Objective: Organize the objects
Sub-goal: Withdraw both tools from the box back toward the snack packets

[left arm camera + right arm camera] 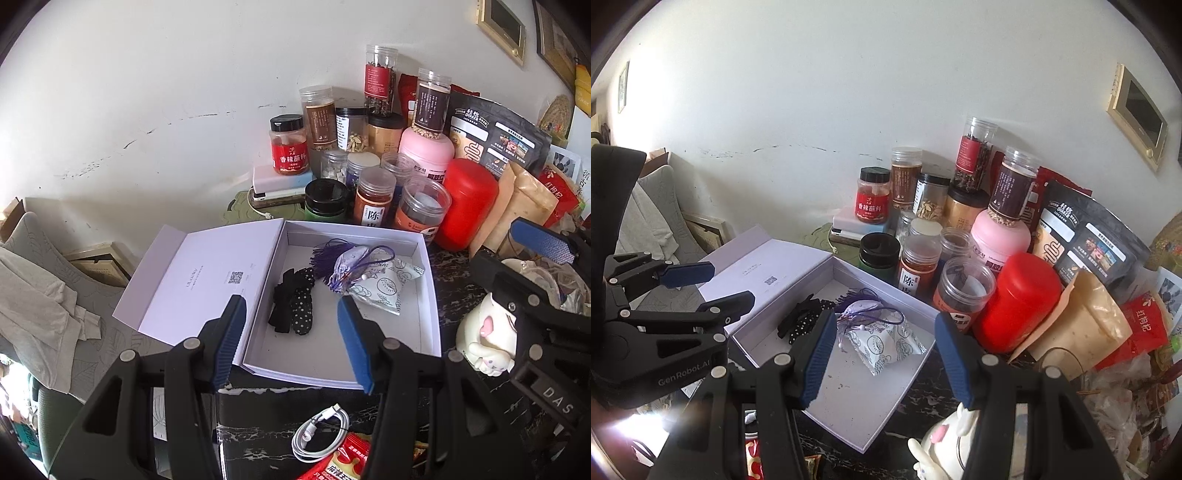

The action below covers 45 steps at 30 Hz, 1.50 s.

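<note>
Marble tabletop (258, 413) against a white wall (166, 92); one open box (424, 332) holds three items; both left gripper (295, 332) and right gripper (886, 354) spread wide, empty.

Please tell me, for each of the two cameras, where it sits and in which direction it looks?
Left wrist: on the left gripper, above the table's near edge, facing the open white box and the wall; the right gripper shows at right.
Right wrist: on the right gripper, farther right, facing the box and jars; the left gripper shows at left.
Shared: box, red canister.
</note>
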Each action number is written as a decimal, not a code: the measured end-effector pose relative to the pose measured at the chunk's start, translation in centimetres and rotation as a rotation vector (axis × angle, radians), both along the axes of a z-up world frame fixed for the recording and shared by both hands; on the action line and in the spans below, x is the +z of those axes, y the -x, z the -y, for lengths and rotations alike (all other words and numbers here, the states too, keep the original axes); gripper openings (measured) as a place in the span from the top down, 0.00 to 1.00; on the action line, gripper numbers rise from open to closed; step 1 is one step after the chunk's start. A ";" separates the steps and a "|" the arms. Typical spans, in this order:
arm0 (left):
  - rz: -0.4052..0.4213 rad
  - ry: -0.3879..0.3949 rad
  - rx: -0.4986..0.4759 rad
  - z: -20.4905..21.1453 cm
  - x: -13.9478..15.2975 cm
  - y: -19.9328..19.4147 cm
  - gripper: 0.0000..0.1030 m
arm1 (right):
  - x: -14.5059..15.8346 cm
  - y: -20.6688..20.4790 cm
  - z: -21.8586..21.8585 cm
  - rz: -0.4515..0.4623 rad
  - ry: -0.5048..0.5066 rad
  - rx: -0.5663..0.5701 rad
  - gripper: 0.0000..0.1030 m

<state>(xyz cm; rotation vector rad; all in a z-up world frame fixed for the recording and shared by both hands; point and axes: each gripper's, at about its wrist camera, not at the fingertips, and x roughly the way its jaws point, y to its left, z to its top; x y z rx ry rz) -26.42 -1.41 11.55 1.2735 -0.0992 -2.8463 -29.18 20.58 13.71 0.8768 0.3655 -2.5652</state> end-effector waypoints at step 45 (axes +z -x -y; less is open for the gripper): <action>0.017 -0.018 0.025 -1.4 -4.9 -18.7 0.37 | -6.2 -15.0 -4.9 0.088 0.025 0.094 0.41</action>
